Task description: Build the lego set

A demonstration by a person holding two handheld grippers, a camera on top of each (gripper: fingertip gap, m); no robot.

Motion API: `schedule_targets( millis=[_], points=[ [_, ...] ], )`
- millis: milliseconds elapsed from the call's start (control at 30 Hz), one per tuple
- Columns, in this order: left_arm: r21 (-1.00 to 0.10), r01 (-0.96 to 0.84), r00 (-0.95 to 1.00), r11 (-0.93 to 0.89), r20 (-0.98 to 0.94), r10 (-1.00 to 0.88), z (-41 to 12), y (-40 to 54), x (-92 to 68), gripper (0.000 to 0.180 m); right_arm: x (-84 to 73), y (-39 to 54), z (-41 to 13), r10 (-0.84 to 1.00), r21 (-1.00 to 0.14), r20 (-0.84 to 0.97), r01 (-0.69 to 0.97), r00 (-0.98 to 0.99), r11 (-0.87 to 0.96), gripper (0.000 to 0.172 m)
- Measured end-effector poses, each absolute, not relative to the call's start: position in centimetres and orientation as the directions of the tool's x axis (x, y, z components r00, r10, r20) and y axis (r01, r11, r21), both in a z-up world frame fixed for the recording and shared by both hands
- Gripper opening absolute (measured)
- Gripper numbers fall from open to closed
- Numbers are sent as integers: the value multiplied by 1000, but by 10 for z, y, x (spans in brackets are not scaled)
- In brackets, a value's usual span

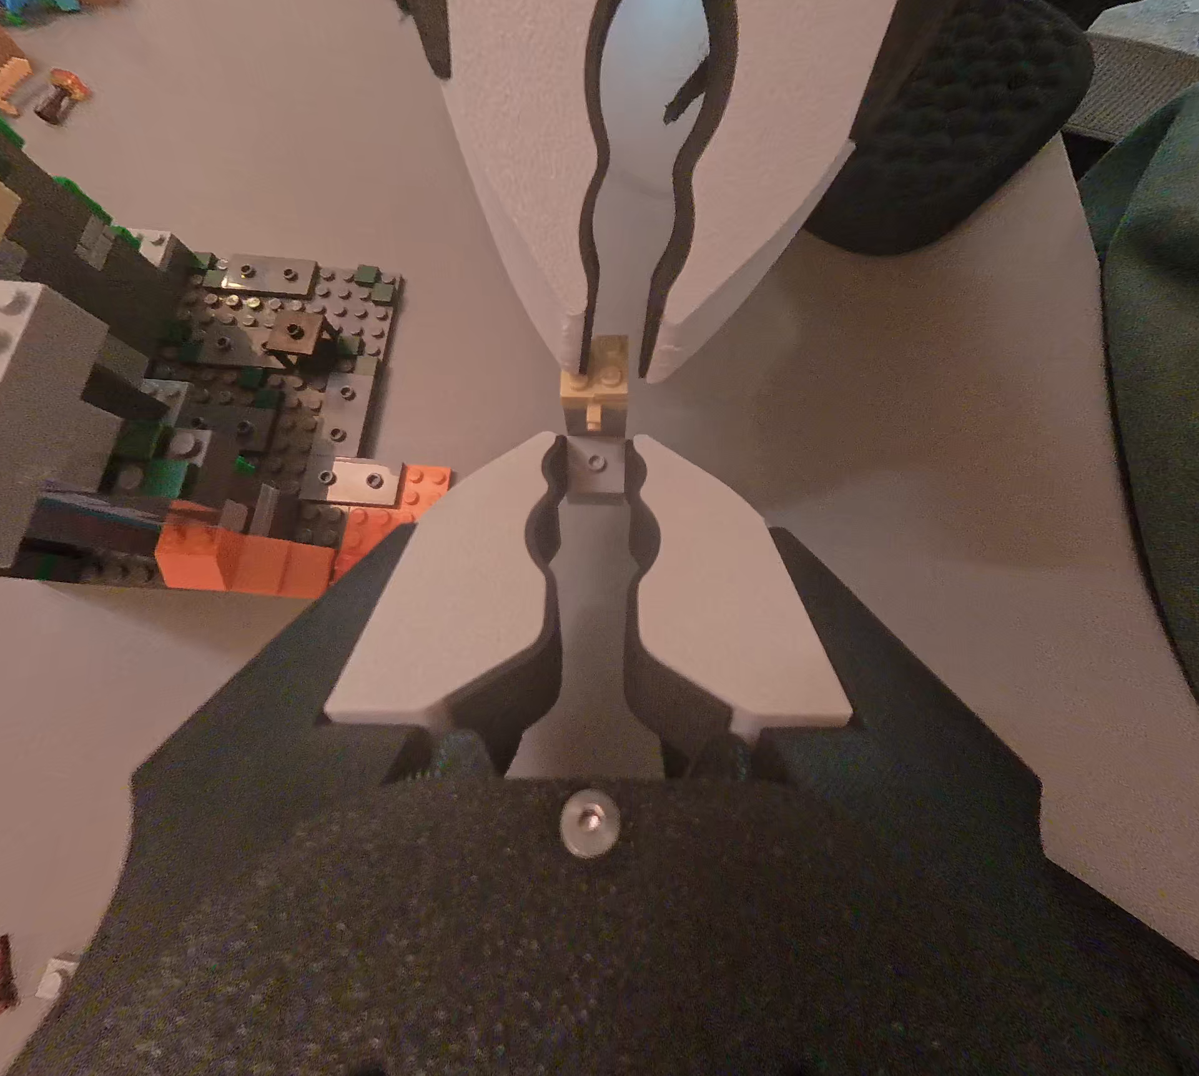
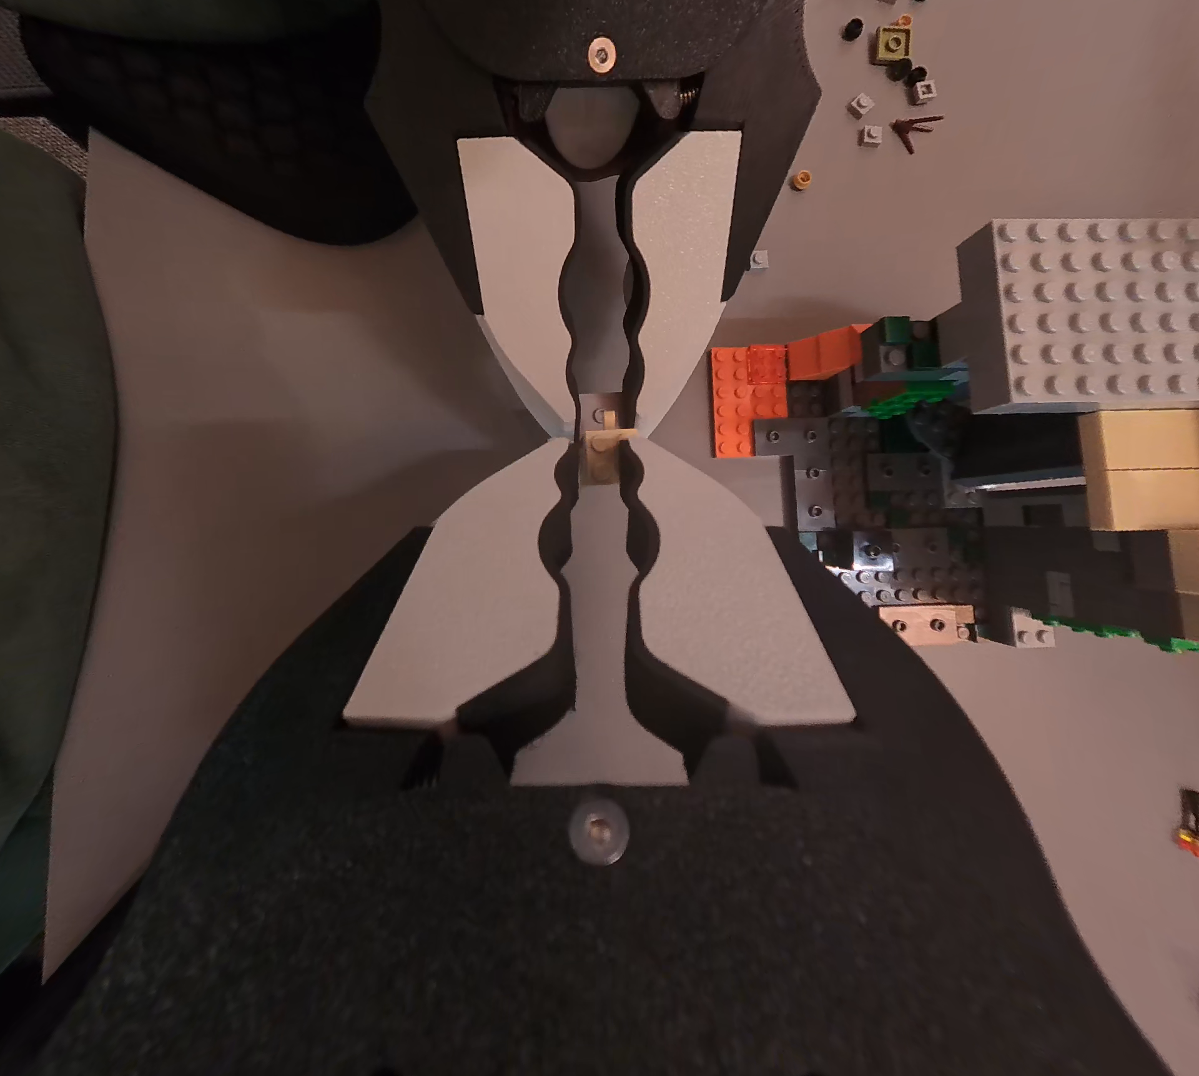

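The left gripper [image 1: 593,470] pinches a small grey brick [image 1: 593,477] right at its fingertips, with both pads tight on the brick's sides. The right gripper [image 2: 600,461] comes at it from the far side, tip to tip, and has a little tan brick [image 2: 598,461] between its fingers [image 2: 655,500]. Its jaws stand only a little apart. The pad on one side lies against the tan brick, but on the other side a thin gap seems to show, so I cannot tell if the grip is tight. The tan brick sits just past the left gripper's tips, touching the top of the grey brick. A tiny tan peg [image 1: 592,417] sticks out where the two bricks meet. Off to one side of both grippers, well apart from the tips, stands a big brick model [image 1: 246,409] in grey, green and orange on the pale table [image 1: 876,461]. Loose small pieces [image 2: 889,45] lie farther off.
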State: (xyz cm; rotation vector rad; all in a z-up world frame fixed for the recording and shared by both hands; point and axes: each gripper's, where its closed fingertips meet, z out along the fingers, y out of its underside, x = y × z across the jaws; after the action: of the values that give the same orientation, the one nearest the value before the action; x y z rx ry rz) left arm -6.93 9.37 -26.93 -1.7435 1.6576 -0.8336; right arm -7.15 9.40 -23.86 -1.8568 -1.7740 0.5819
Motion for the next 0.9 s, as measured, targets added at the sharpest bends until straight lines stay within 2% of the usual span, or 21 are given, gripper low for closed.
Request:
schedule_targets(
  millis=[100,233,300,367,467,567,667,767,900],
  points=[
    [-776,-628,29,-54,47,-998,-268,93,-69,16,-72,93,-238,998,-627,27,778,60,-30,14],
    [-784,-618,24,-51,46,-999,-266,93,-69,16,-71,93,-232,995,-651,-45,753,92,-99,25],
    [-791,-611,11,-40,42,-999,-265,91,-68,16,-68,92,-229,980,-675,-149,711,129,-196,34],
    [-797,-603,-1,-25,33,-999,-263,89,-67,16,-64,88,-226,921,-679,-351,631,171,-376,40],
    [-807,-591,-33,5,18,-999,-259,82,-64,16,-53,80,-229,693,-537,-692,497,202,-682,49],
    [-814,-580,-82,42,6,-997,-255,71,-60,16,-47,69,-236,497,-389,-849,428,177,-816,51],
    [-808,-584,-128,77,-2,-992,-254,60,-56,16,-52,54,-237,387,-301,-914,440,120,-846,59],
    [-797,-595,-165,104,-5,-986,-256,51,-54,16,-59,43,-238,365,-284,-928,490,78,-824,67],
    [-788,-603,-205,126,1,-979,-258,41,-51,16,-62,31,-243,352,-262,-935,581,46,-771,67]
  ],
)
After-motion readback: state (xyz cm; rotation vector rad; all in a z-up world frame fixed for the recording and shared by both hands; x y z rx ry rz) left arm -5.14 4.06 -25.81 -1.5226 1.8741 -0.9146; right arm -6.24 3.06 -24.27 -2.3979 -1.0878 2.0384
